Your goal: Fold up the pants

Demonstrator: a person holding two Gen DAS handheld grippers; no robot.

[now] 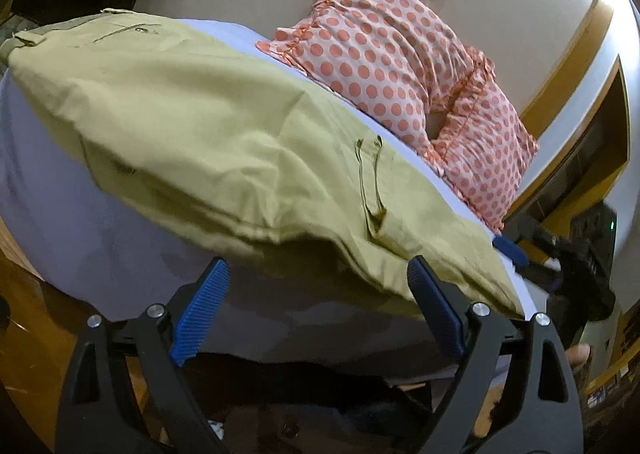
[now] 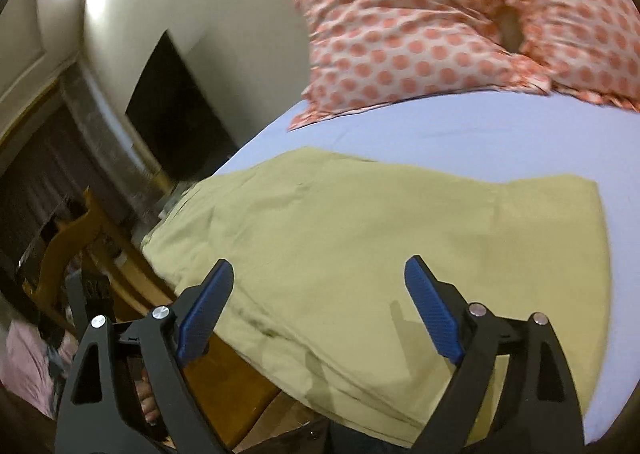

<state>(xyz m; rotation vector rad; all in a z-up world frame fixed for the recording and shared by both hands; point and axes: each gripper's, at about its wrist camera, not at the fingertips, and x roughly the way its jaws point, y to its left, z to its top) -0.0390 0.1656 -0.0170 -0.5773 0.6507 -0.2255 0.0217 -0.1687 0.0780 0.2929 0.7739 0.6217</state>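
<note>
Both hand-held grippers, left [image 1: 318, 292] and right [image 2: 320, 290], gape empty just before the khaki pants [image 2: 380, 238].

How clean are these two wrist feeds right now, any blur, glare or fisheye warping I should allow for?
Left wrist view: mostly sharp on the pants, slight smear at their near edge; heavy fisheye bends the bed sheet into an arc. Right wrist view: motion blur softens the polka-dot pillows and pants; bright glare spots on the wall at upper left; dark corners.
</note>
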